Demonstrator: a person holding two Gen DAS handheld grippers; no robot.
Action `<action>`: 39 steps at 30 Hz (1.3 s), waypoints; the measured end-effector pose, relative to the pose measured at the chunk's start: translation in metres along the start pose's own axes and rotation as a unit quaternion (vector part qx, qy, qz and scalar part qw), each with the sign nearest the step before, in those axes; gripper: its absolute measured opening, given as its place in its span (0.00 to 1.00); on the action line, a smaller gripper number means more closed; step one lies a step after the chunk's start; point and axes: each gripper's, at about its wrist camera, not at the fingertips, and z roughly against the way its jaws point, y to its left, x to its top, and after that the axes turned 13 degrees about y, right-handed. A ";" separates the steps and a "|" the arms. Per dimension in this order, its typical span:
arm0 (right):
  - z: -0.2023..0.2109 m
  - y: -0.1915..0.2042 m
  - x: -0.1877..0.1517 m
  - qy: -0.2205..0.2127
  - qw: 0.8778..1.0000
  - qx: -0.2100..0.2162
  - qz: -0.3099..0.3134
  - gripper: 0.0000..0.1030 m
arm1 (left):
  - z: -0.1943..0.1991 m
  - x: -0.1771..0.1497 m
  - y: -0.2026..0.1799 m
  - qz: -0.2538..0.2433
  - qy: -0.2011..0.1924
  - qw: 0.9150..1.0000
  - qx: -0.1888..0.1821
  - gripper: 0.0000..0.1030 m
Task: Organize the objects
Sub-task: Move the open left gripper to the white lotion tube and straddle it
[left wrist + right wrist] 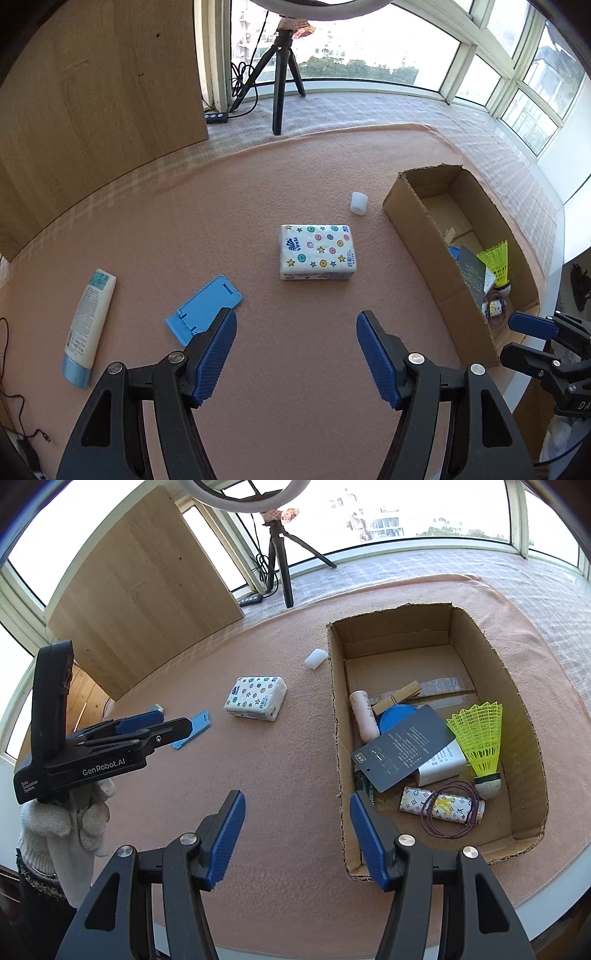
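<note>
Tissue pack point(317, 252) left of cardboard box point(417, 221), shuttlecock point(496, 266) inside.

"GenRobot.AI" marks the left hand-held gripper point(173, 727); tissue pack point(317, 252) perhaps "Vinda".

Ring light point(251, 494) cut off at top edge, tube point(157, 709) mostly hidden behind left tongs point(162, 725)

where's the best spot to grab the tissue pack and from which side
Take the tissue pack across its two long sides, near the middle, coming straight down from above. It lies flat on the pink mat with bare mat all around it. The open left tool looks wide enough for the short span, probably not the long one.
</note>
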 end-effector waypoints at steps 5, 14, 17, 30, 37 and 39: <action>-0.013 0.025 0.001 0.010 1.000 0.004 0.019 0.54 | 0.002 -0.010 0.069 0.052 0.006 0.999 0.016 0.69; -0.037 0.073 0.008 0.020 0.999 0.015 0.043 0.54 | -0.003 -0.023 0.188 0.131 0.018 0.991 0.029 0.68; -0.046 0.093 0.012 0.021 0.998 0.022 0.051 0.54 | -0.005 -0.025 0.221 0.154 0.019 0.988 0.011 0.67; -0.073 0.156 0.014 0.037 0.996 0.037 0.077 0.54 | -0.049 -0.018 0.283 0.181 0.060 0.980 -0.064 0.44; -0.081 0.158 0.021 0.043 0.996 0.039 0.069 0.54 | -0.054 -0.025 0.287 0.184 0.049 0.977 -0.099 0.41; -0.084 0.160 0.025 0.047 0.996 0.041 0.066 0.54 | -0.053 -0.028 0.286 0.184 0.045 0.976 -0.105 0.39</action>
